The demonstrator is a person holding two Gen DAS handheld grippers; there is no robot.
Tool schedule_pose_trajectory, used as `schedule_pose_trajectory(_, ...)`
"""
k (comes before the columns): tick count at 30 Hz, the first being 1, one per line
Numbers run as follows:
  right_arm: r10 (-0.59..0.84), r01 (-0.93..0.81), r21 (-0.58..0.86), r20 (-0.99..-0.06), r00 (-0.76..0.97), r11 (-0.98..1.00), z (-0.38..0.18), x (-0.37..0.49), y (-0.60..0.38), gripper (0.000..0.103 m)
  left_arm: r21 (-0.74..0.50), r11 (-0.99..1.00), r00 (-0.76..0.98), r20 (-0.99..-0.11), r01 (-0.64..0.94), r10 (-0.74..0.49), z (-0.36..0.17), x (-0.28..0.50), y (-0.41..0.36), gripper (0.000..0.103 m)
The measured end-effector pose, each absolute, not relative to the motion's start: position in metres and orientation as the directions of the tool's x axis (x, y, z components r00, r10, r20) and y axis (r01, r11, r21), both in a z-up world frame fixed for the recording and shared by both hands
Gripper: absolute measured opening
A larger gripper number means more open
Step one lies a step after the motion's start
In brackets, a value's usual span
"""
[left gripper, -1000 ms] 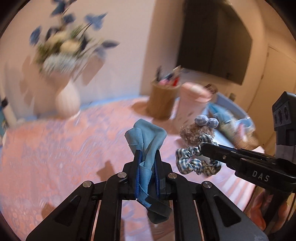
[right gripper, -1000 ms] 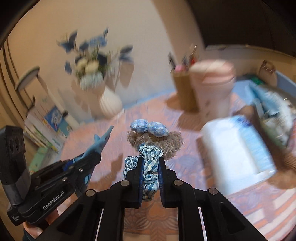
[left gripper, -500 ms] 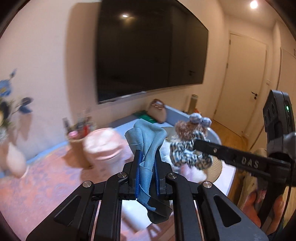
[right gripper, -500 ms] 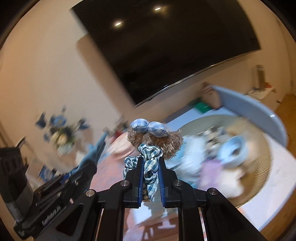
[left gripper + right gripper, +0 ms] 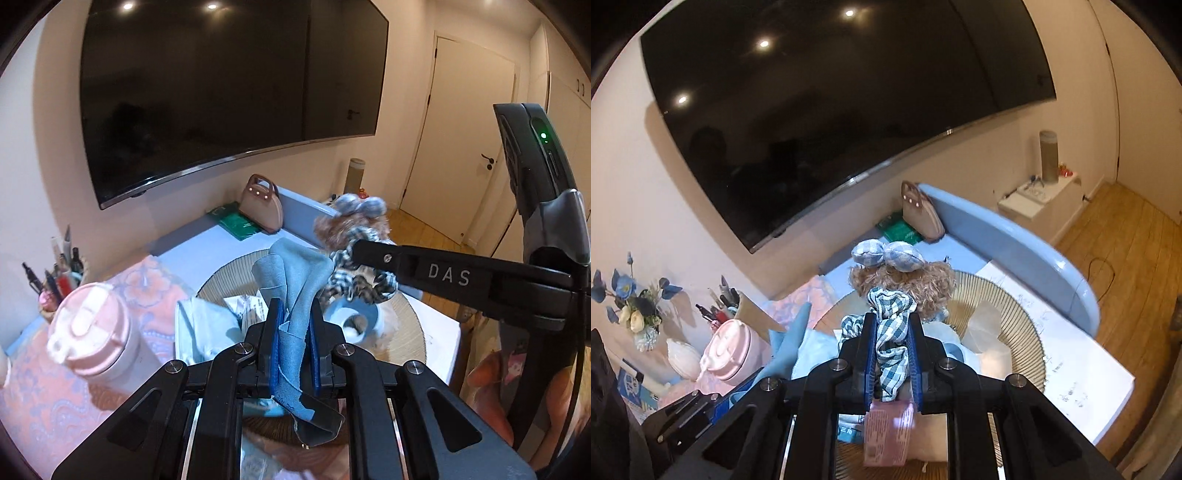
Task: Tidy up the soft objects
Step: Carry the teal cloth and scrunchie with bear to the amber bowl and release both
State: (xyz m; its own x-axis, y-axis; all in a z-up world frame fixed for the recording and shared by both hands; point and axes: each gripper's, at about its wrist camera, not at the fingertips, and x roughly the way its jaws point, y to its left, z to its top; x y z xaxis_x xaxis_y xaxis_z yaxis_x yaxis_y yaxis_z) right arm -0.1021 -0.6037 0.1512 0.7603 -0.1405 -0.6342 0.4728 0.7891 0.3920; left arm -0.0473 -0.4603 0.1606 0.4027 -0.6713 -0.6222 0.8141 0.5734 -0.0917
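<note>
Left gripper (image 5: 294, 334) clamped on a blue cloth (image 5: 295, 280), right gripper (image 5: 893, 350) pinching a checked scrunchie (image 5: 891, 332) with a plush bear; both poised over the woven basket (image 5: 1008, 314), likely for dropping in.

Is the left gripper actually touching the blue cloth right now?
Touching. The left wrist view shows the left gripper closed on the blue cloth, both blue pads pressed against the fabric.

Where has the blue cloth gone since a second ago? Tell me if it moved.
Yes. Clamped in the left tongs, the blue cloth swung rightward from beside the flower vase, past the pink bottle, to above the woven basket.
</note>
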Motion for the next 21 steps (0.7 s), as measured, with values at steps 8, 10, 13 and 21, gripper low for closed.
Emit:
schedule_pose_trajectory(8, -0.131, 0.508, 0.420, -0.660, 0.740, 0.752, 0.132, -0.113, -0.620, 0.053, -0.107, 0.590, 0.383, -0.665, 0.801, -0.641, 0.137, -0.039, -0.460, 0.063)
schedule_pose_trajectory(10, -0.116, 0.506, 0.443, -0.657, 0.745, 0.740, 0.130, -0.120, -0.621, 0.053, -0.120, 0.576, 0.363, -0.670, 0.808, -0.648, 0.136, -0.043, -0.453, 0.063)
schedule_pose_trajectory(13, -0.110, 0.500, 0.457, -0.648, 0.754, 0.736, 0.132, -0.130, -0.615, 0.053, -0.105, 0.569, 0.376, -0.651, 0.816, -0.659, 0.143, -0.053, -0.438, 0.063)
schedule_pose_trajectory(21, -0.093, 0.442, 0.416, -0.636, 0.766, 0.794, 0.144, -0.142, -0.564, 0.054, -0.069, 0.580, 0.420, -0.621, 0.812, -0.662, 0.167, -0.073, -0.369, 0.063)
